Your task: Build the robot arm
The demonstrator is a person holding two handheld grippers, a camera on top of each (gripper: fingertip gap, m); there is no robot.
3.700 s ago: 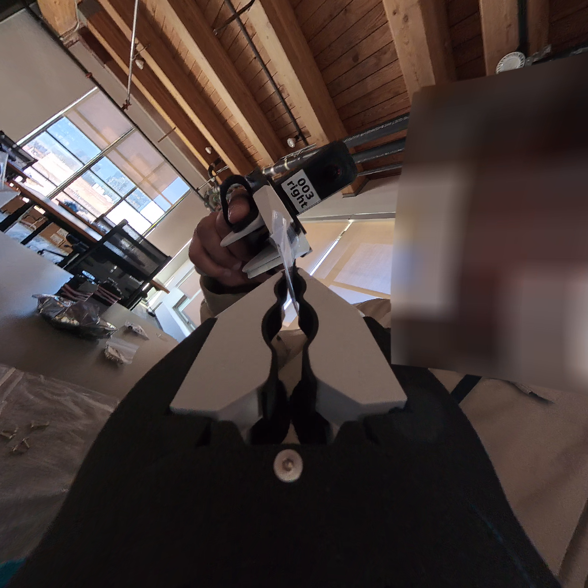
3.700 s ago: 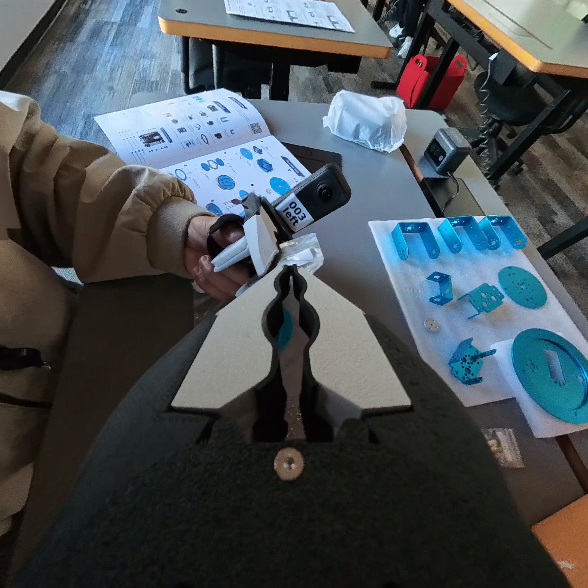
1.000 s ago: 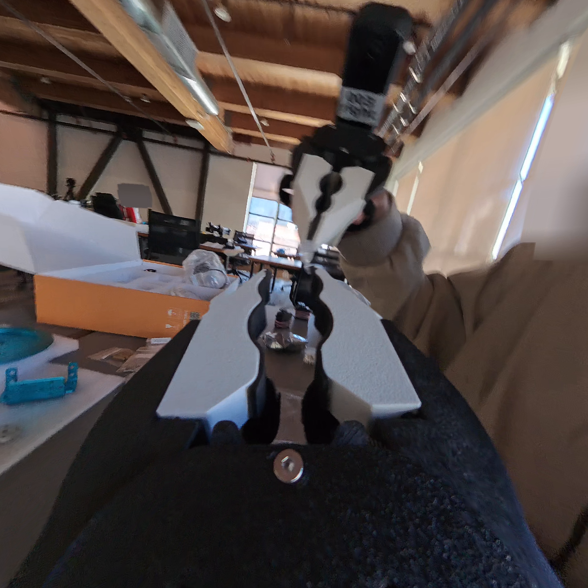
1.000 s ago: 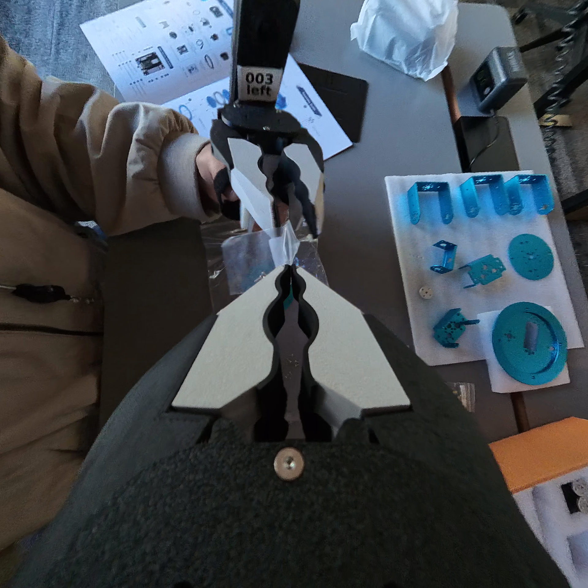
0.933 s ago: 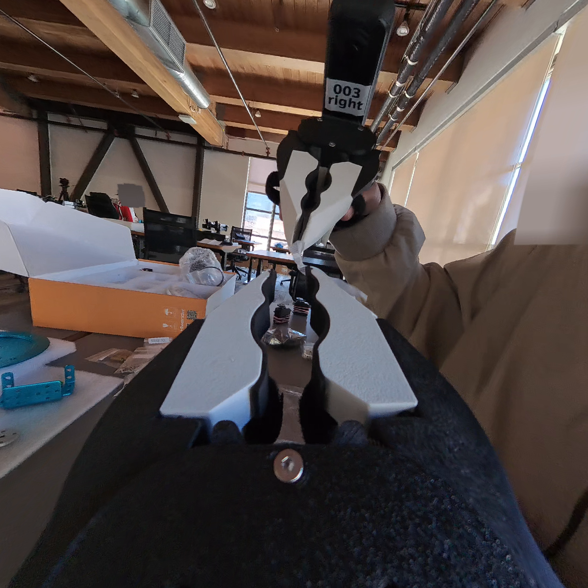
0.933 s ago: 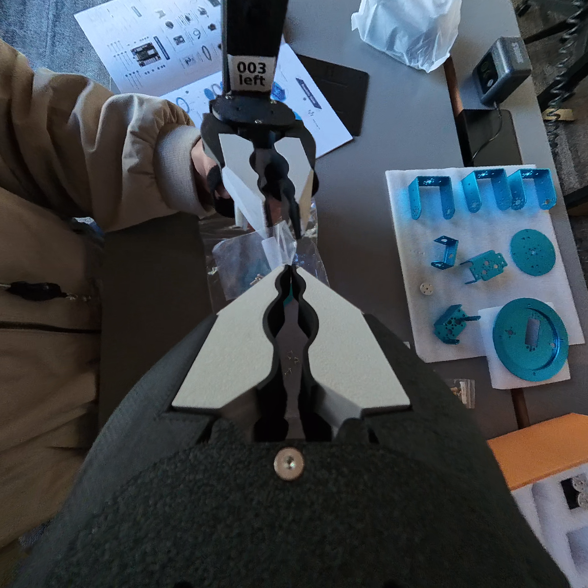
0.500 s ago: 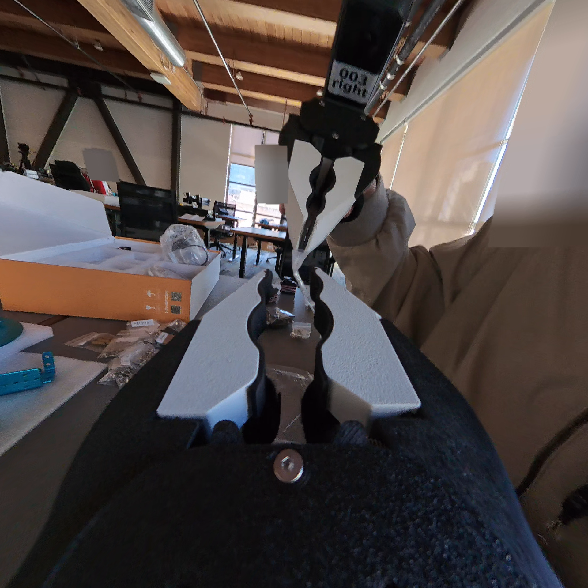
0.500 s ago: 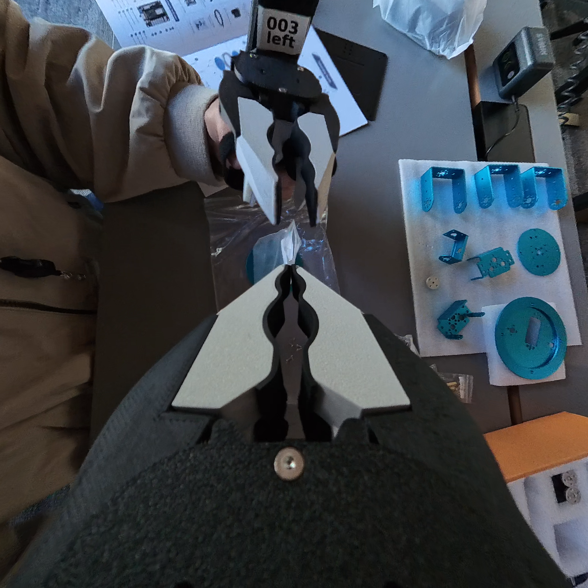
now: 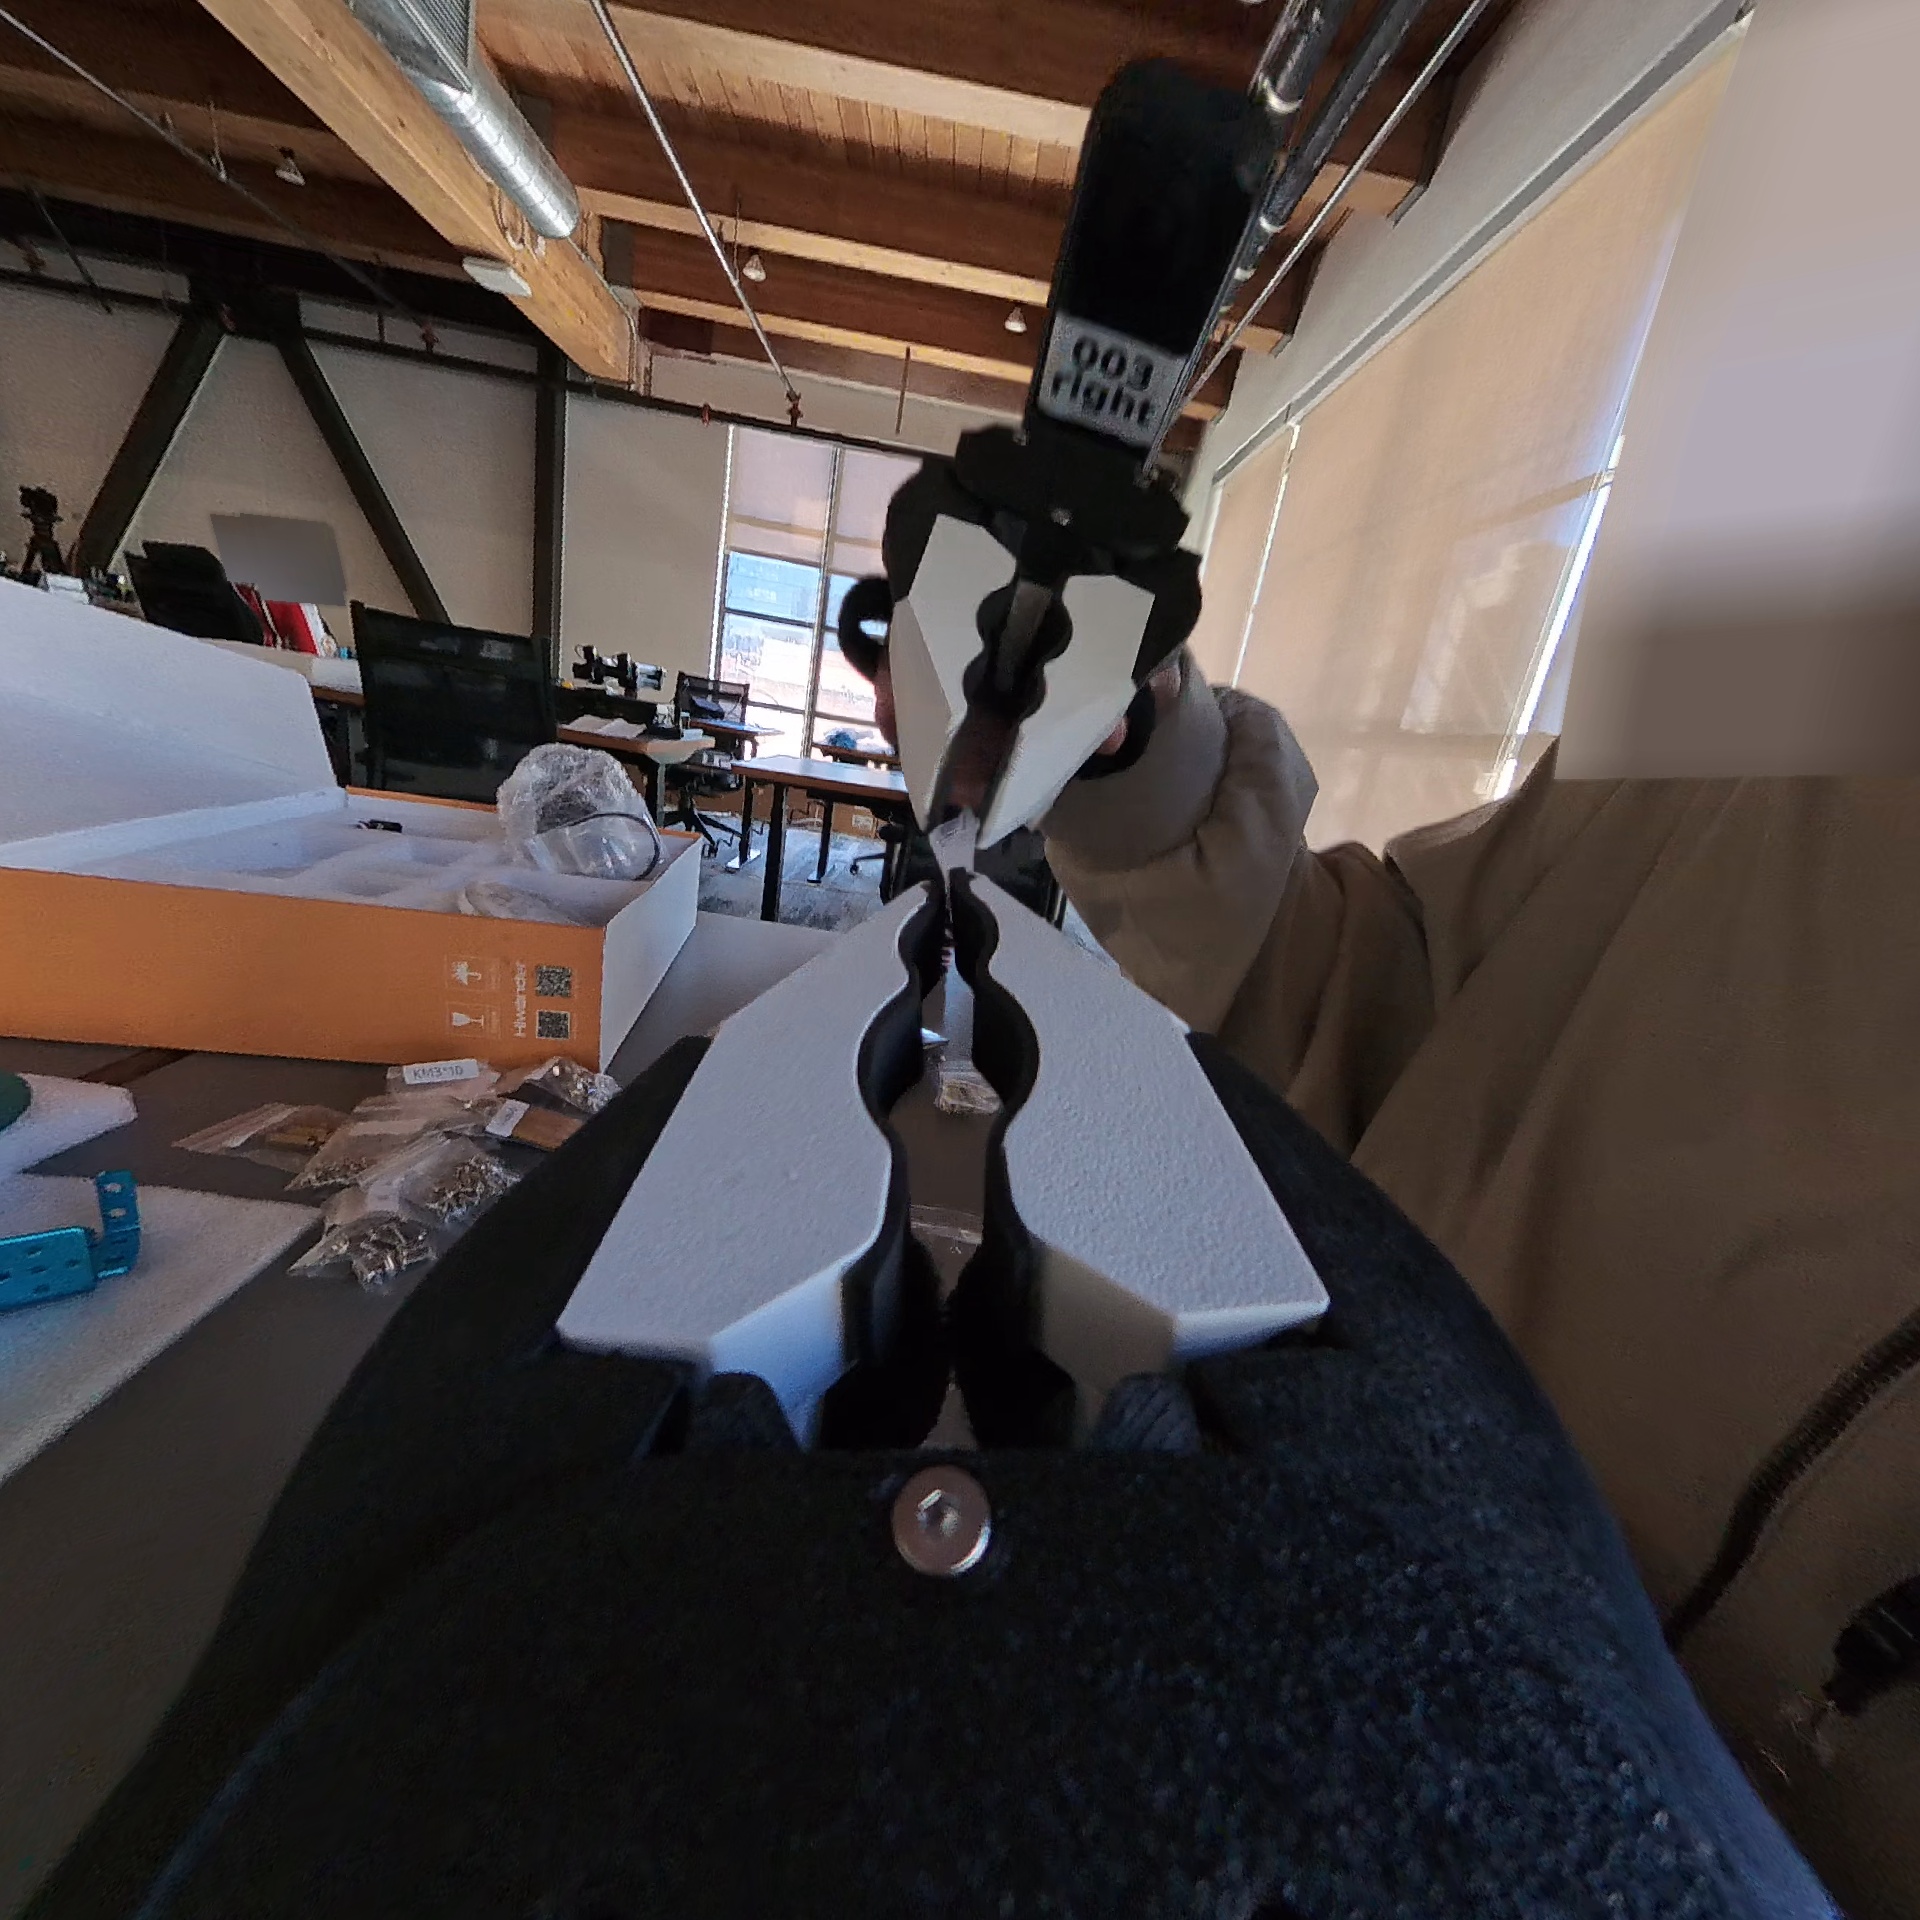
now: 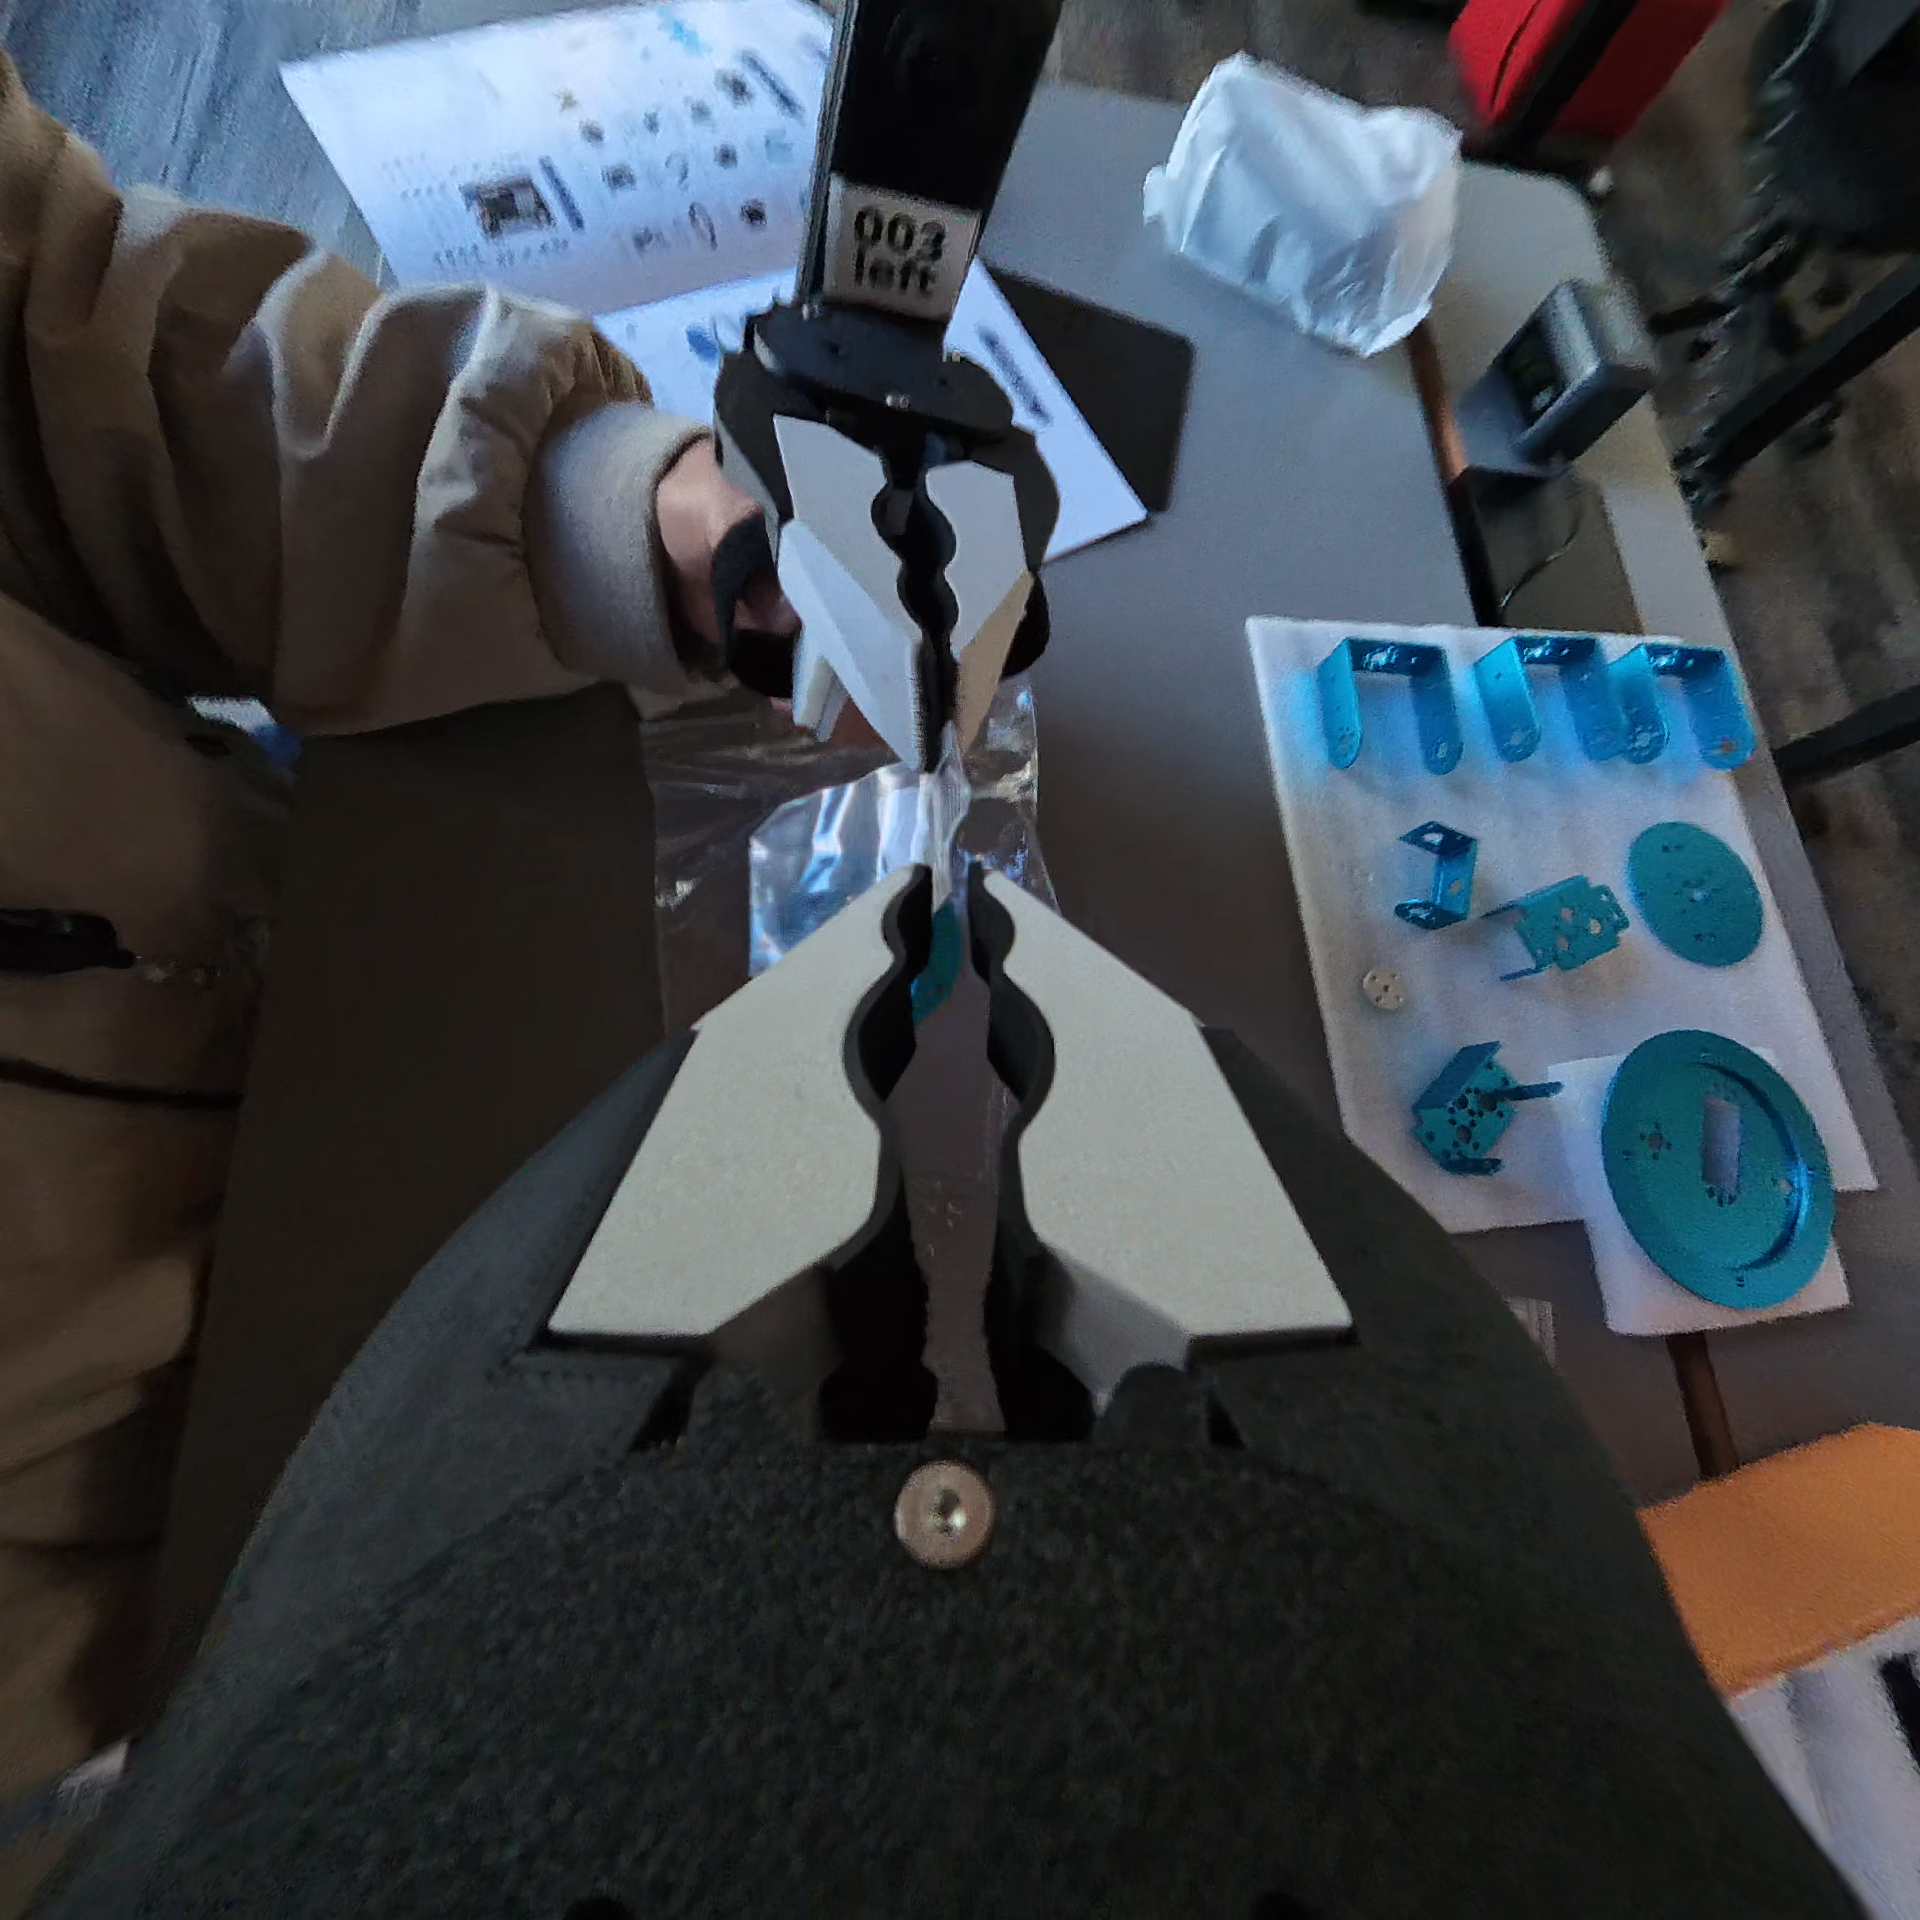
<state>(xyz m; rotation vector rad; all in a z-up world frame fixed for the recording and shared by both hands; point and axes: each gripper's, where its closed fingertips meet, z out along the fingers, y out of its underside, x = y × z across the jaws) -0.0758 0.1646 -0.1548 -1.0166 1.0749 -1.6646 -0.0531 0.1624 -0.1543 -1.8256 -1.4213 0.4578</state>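
A clear plastic bag [image 10: 831, 852] with a blue round part [image 10: 940, 966] inside hangs above the grey table [image 10: 1247, 582]. My right gripper [image 10: 945, 878] is shut on the bag's top edge. My left gripper [image 9: 948, 894] is shut on the same edge from the opposite side, tip to tip with the right one. The left gripper [image 10: 935, 748] also shows in the right wrist view, pointing down at the bag. The right gripper [image 9: 961, 821] shows in the left wrist view, just above my left fingertips. A person in tan sleeves holds both.
A white foam sheet [image 10: 1340, 1060] with several blue metal brackets and discs lies to the right. An open orange box [image 9: 312, 966] and small screw bags [image 9: 416, 1164] sit nearby. Instruction sheets [image 10: 582, 177], a black pad [image 10: 1101, 405], a crumpled white bag [image 10: 1299, 197] and a grey device [image 10: 1558, 374] lie farther off. Only a small space, under 4 cm, lies between the two pairs of fingers.
My left gripper stood open half a second ago and has closed on the bag's edge next to the right gripper's tips. The right gripper has stayed shut on the bag.
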